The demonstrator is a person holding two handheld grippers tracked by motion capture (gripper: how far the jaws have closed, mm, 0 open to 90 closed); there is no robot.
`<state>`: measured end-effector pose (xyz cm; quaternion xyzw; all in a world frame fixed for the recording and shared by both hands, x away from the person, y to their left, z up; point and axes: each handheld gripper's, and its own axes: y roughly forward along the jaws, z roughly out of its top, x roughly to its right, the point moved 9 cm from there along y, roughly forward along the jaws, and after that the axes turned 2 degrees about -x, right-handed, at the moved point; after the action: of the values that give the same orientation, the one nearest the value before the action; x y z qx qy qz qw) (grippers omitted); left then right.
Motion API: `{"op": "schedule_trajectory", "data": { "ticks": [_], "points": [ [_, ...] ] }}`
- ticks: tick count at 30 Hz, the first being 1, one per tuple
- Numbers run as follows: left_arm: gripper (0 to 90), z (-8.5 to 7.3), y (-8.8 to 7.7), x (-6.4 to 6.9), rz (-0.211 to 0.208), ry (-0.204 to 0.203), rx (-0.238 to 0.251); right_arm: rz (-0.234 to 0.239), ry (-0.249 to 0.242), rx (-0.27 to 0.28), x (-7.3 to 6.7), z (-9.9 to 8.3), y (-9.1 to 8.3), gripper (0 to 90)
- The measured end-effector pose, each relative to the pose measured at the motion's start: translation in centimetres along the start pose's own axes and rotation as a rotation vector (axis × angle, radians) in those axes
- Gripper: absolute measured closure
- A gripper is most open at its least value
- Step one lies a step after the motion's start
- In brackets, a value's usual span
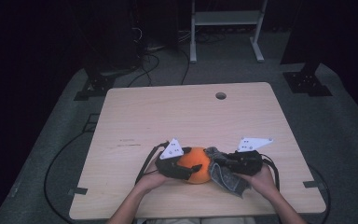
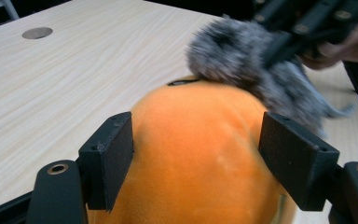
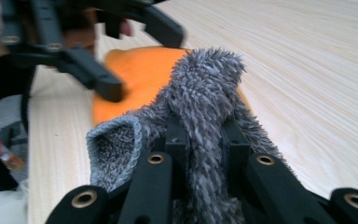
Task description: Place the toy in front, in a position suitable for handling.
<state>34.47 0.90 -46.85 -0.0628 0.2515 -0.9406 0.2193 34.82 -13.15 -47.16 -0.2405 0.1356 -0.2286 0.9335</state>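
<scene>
Here the work looks like wiping or covering an orange plush ball point(image 1: 196, 164) with a fuzzy grey cloth point(image 1: 226, 175), and by my reading the cloth is just being brought onto the ball. The ball sits on the wooden table point(image 1: 186, 112) close to its near edge, roughly midway between the two near corners. The left gripper point(image 1: 182, 169) straddles it: in the left gripper view its two black pads stand on either side of the orange surface, the left pad point(image 2: 108, 161) seemingly against the plush and the right one point(image 2: 297, 158) at its flank, so it steadies the ball at a middling width, though how firmly it presses I cannot tell. The right gripper point(image 1: 221, 163) is clamped tight on a bunched fold of the cloth point(image 3: 205, 107), whose tip touches the ball's top on the side toward the right hand point(image 1: 261, 176). Both hands rest low at the near edge, grippers pointing inward at each other, forearms angled in from the near corners. The next move probably calls for drawing the cloth across the ball while the left gripper keeps it from rolling
</scene>
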Motion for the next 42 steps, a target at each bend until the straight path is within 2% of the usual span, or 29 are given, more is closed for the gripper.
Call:
{"op": "schedule_trajectory", "data": {
  "ticks": [2,3,6,9,12,15,17,19,21,23,24,25,27,29,32,34,39,42],
  "points": [
    [26.1,-0.4,-0.2,0.8,-0.004,0.014,-0.011,-0.047,0.002,-0.021,0.5,-0.3,-0.1,76.7],
    [26.1,-0.6,-0.3,1.1,-0.005,0.022,-0.017,-0.056,0.01,-0.026,0.7,-0.4,-0.1,76.8],
    [24.7,-1.0,-0.7,2.3,-0.017,0.049,-0.03,-0.052,0.028,-0.03,0.9,-0.7,0.0,76.7],
    [24.2,-1.2,-1.1,2.9,-0.018,0.098,-0.049,-0.048,0.029,-0.03,0.9,-0.7,0.2,76.6],
    [21.8,-0.5,-1.6,2.3,-0.002,0.126,-0.033,-0.034,0.025,-0.024,0.8,-0.8,0.2,76.6],
    [17.0,0.8,-1.4,1.5,0.021,0.125,0.019,-0.023,0.013,-0.019,0.6,-0.9,0.1,76.6],
    [12.8,1.3,-0.8,0.8,0.038,0.121,0.014,-0.015,0.007,-0.017,0.4,-1.0,0.1,76.6],
    [9.5,1.4,0.1,0.0,0.058,0.105,-0.02,0.003,0.0,-0.014,0.2,-1.0,-0.1,76.6],
    [7.8,1.0,1.0,0.0,0.014,0.067,-0.058,0.007,-0.009,-0.022,0.1,-1.2,-0.2,76.5],
    [7.7,0.4,1.7,0.4,-0.049,0.032,-0.096,0.022,-0.001,-0.023,0.2,-1.4,-0.6,76.4],
    [7.7,0.3,1.9,0.8,-0.069,0.032,-0.093,0.029,0.007,-0.019,0.3,-1.5,-0.8,76.3],
    [7.8,0.1,1.9,1.1,-0.075,0.051,-0.093,0.025,0.015,-0.012,0.5,-1.6,-1.1,76.3],
    [8.4,0.0,1.8,1.5,-0.075,0.085,-0.1,0.006,0.023,-0.014,1.1,-1.9,-1.9,76.3],
    [12.1,-0.1,1.7,1.7,-0.076,0.103,-0.108,-0.03,0.036,-0.011,2.0,-2.2,-2.9,76.3],
    [12.3,-0.3,1.4,1.8,-0.076,0.119,-0.107,-0.089,0.06,-0.007,3.6,-2.8,-4.4,76.0],
    [13.9,-0.3,1.3,1.9,-0.073,0.121,-0.102,-0.126,0.067,-0.034,4.6,-3.6,-5.0,75.1],
    [27.3,-0.1,1.2,1.9,-0.043,0.159,-0.093,-0.168,0.111,-0.099,6.3,-5.9,-5.6,71.3],
    [33.4,0.0,1.1,2.0,-0.035,0.164,-0.089,-0.195,0.132,-0.111,7.0,-6.7,-5.8,61.7]
  ]
}}
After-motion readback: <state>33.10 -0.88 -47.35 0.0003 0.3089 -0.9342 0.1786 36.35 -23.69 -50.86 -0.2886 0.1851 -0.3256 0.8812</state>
